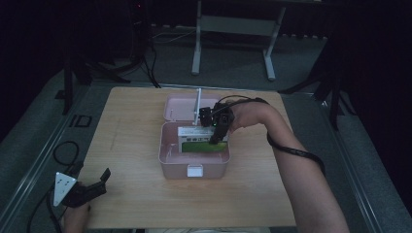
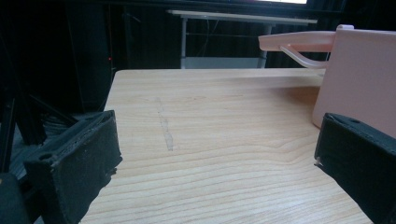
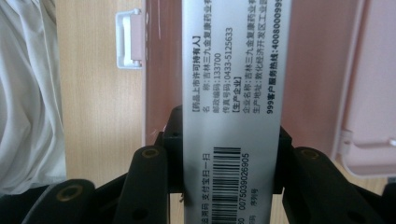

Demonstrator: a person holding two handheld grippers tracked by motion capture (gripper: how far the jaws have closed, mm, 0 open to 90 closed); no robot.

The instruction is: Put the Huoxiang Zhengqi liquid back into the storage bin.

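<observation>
The right gripper (image 1: 217, 138) clamps a medicine box (image 3: 236, 93) inside the pink case (image 1: 167, 160); at seven o'clock, the left gripper (image 1: 92, 187) rests wide open and empty.

A light wooden tabletop (image 1: 141, 145) fills the frame's middle, on grey floor (image 1: 233, 58). At upper centre stands a white-legged desk frame (image 1: 233, 29); black stands and darkness close the upper corners.
</observation>
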